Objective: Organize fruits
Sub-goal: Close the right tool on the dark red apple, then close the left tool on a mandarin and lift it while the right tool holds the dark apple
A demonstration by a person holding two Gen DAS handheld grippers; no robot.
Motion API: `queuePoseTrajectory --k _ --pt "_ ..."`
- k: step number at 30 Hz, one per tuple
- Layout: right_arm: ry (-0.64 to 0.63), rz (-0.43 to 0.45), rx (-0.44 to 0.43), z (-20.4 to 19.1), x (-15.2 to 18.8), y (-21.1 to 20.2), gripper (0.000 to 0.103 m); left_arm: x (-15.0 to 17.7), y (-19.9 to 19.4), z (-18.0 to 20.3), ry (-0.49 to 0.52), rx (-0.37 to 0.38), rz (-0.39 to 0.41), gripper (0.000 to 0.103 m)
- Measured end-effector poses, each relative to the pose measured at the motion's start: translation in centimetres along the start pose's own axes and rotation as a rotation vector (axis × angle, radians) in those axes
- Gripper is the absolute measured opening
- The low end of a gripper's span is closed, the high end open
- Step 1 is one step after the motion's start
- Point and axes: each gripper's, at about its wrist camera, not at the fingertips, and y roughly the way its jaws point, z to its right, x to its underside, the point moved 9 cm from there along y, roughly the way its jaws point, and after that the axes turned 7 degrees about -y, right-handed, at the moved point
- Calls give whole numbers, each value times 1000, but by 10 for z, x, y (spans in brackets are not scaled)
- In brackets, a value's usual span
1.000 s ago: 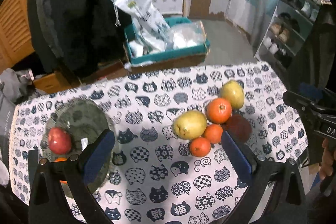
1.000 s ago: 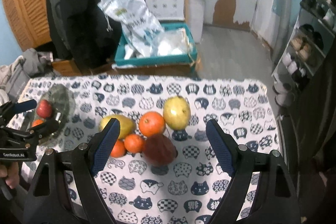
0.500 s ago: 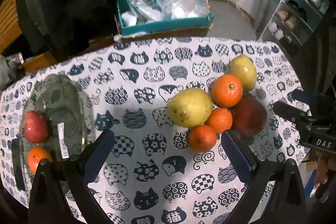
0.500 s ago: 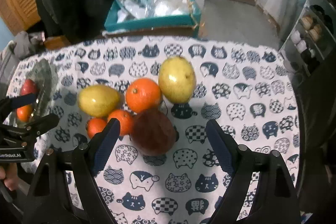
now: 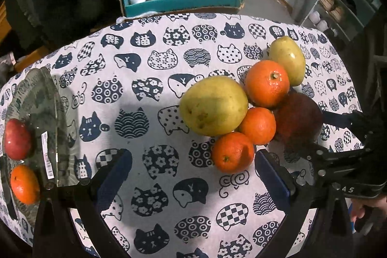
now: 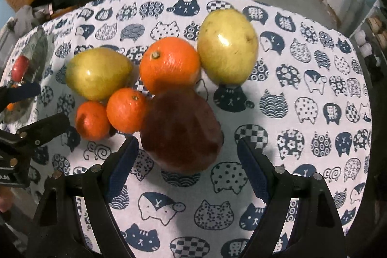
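Both claws hang released, jaws spread wide: the left gripper (image 5: 193, 175) nearest a small dimpled orange mandarin (image 5: 233, 152), the right gripper (image 6: 187, 156) flanking a smooth dark-red rounded fruit (image 6: 181, 131). Beyond, on the woven cat-print tablecloth (image 6: 302, 93), cluster a glossy pebbled orange (image 6: 169, 64) and waxy yellow-green oval fruit (image 6: 227, 46). At far left, a clear glass plate (image 5: 41, 98) holds a red apple (image 5: 17, 139).

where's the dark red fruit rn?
The dark red fruit sits on the cat-print tablecloth, low centre in the right wrist view, just ahead of the open right gripper, touching the big orange behind it.
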Motion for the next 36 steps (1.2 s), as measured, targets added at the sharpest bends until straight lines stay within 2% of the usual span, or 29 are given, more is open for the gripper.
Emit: queuePoseTrajectory --k 3,8,13,20,28,31,33,36 --pt "-6 -2 -9 -1 0 7 84 1 5 1 -2 2 -10 102" --pt "-9 -11 -41 -4 1 17 73 2 11 2 -14 23 -29 102" --pt "-4 -1 -42 -4 2 19 71 5 17 8 -18 50 -48 102" --pt "148 33 -32 28 7 7 71 6 27 21 2 64 -64 101" --pt "208 62 -25 51 7 -5 71 11 40 36 18 74 -101 80" --pt "207 68 -25 46 6 -7 71 13 42 41 37 70 -101 66" --pt "206 73 -26 44 3 -6 71 13 42 41 44 71 -102 51" --pt "204 81 -25 41 2 -9 71 14 41 43 52 82 -96 46"
